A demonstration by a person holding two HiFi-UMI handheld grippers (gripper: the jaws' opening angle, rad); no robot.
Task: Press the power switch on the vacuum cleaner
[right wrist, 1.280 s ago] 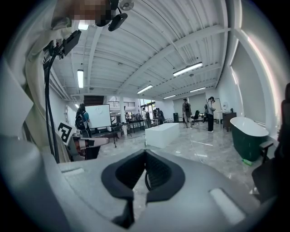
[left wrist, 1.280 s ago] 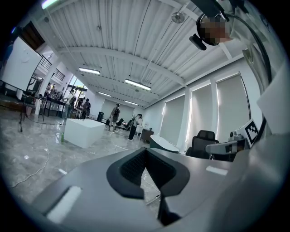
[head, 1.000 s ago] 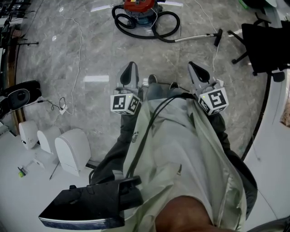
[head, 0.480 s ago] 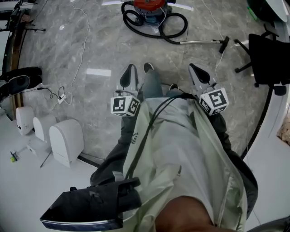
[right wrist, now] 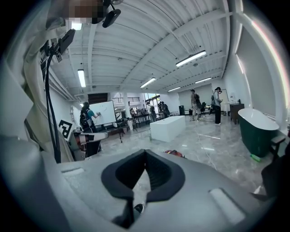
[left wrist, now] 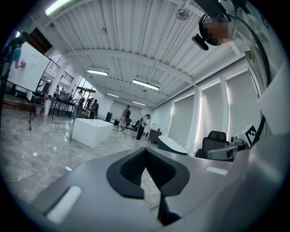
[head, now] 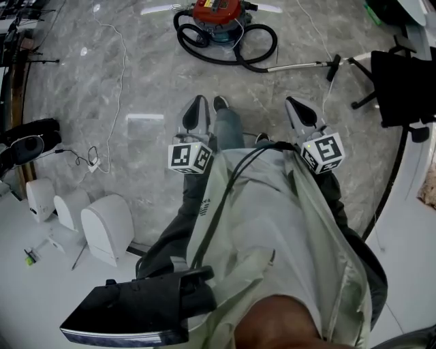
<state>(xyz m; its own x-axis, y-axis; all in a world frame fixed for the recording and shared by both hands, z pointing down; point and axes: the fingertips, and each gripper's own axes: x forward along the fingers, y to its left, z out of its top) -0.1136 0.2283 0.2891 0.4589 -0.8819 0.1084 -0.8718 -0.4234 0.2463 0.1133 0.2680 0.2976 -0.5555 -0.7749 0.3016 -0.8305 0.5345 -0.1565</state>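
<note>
Nowhere near pressed yet: no contact made with the vacuum cleaner, nothing pushed. Sits well ahead on the grey floor, at the top of the head view, red on top, ringed by a black hose, with a metal wand trailing off to the right. Cannot pick out the power switch from this far; probably somewhere on the red top. Left to do, by the look of it: close the whole gap, bring one gripper down over the body, find the switch, push.

Holding the left gripper out in front, pointed forward, well short of the machine. Shut tip to tip at the fingers in its own view, with only a small keyhole of floor showing behind the pads. Grips nothing, touches nothing.

Holding the right gripper level with it on the other side of the legs, likewise well apart from the machine. Closed at the tips of the fingers too, and empty. Through the opening below them, just floor and the toe of a shoe. Past them, low on the floor, probably the vacuum cleaner again, small and red.

Looks fit for poking a switch with closed tips, so likely no need to open either.
</note>
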